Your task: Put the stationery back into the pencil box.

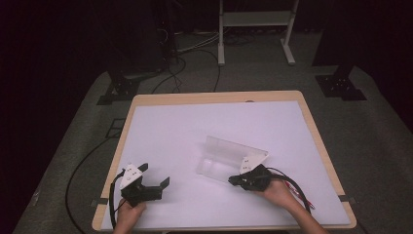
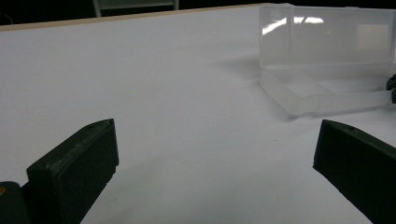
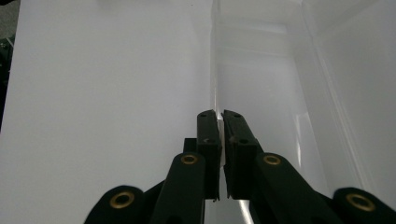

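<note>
A dark room surrounds a wooden table (image 1: 311,126) covered by a white sheet (image 1: 195,131); grey carpet, black cables (image 1: 180,68) and the white legs of a stand (image 1: 221,44) lie beyond its far edge.

A clear plastic box (image 1: 229,156) sits open on the sheet, a little toward four o'clock from the table's middle. Its lid stands up along the far side and its shallow tray lies flat in front. In the left gripper view the box (image 2: 322,60) stands at about one o'clock, lid upright behind the tray.

The right gripper (image 1: 234,180) is held in the person's right hand (image 1: 277,192) at the five o'clock part of the table and points toward nine o'clock, meeting the near edge of the box. In the right gripper view its fingers (image 3: 209,140) are pressed together on the thin clear wall of the box (image 3: 261,70), which runs away from them toward twelve o'clock, with the tray's inside to the right of it.

The left gripper (image 1: 156,178) rests at the seven o'clock corner of the table in the person's left hand (image 1: 129,212), well apart from the box. Its fingers (image 2: 79,163) stand wide apart with only bare sheet between them.
</note>
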`<state>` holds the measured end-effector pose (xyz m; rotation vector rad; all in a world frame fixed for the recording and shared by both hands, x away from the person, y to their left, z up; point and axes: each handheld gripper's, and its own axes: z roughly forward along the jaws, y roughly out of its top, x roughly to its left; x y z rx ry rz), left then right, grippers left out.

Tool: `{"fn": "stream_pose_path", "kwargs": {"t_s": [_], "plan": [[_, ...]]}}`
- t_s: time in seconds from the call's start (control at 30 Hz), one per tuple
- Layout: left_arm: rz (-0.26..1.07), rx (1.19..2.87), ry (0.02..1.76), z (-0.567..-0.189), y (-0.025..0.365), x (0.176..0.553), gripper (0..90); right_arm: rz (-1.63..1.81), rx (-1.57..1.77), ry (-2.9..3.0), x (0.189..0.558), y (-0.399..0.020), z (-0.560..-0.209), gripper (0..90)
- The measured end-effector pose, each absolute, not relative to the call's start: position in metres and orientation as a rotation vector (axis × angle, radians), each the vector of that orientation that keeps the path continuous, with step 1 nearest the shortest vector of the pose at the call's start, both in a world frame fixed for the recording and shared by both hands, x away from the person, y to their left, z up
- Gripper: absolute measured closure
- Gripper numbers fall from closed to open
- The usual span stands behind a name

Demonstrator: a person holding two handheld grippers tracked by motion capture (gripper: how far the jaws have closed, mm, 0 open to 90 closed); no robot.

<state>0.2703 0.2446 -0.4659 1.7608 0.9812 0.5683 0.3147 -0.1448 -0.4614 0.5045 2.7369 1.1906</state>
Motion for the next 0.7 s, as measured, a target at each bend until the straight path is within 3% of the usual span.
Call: {"fn": "stream_pose_path", "kwargs": {"t_s": [0.3, 0.7], "plan": [[0.568, 1.762, 0.981, -0.4659, 0.2446, 0.2702, 0.0, 1.189, 0.534, 2.762, 0.3158, -0.1436, -0.465, 84.7], [0.569, 1.763, 0.98, -0.4659, 0.2444, 0.2702, 0.0, 1.212, 0.558, 2.771, 0.3149, -0.1461, -0.467, 76.2]]}}
